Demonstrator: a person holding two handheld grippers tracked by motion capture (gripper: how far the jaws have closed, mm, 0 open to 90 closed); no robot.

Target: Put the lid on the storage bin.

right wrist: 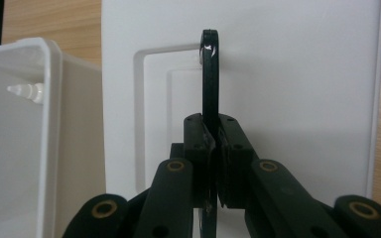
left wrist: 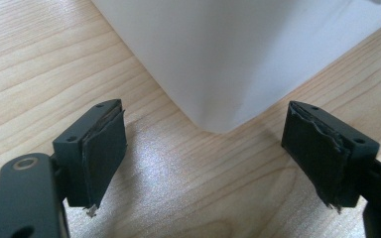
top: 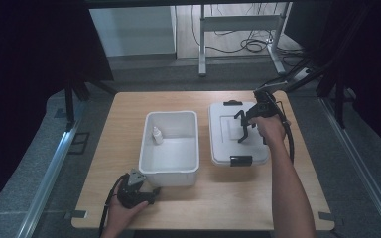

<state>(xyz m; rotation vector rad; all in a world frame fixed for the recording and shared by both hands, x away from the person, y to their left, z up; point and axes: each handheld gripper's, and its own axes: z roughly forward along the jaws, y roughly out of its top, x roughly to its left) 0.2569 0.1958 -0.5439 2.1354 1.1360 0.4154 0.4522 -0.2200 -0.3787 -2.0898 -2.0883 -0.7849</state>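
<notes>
Your right claw (right wrist: 212, 163): jaws closed tight on the one black handle (right wrist: 209, 74) of the one lidded white box (top: 238, 133), which sits right of centre on the bench (top: 124, 148). Your left claw (left wrist: 208, 158): jaws wide apart, holding nothing, by a near corner of the one open white bin (top: 170, 148). One small white bottle (top: 157, 135) stands in that bin.

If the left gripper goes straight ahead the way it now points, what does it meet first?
Most likely the rounded corner of the white plastic bin: it stands just ahead of the open left gripper, centred between the jaws.

Right hand-held gripper (top: 244, 130) clamped shut, raised; left hand-held gripper (top: 154, 193) gapes low.
</notes>
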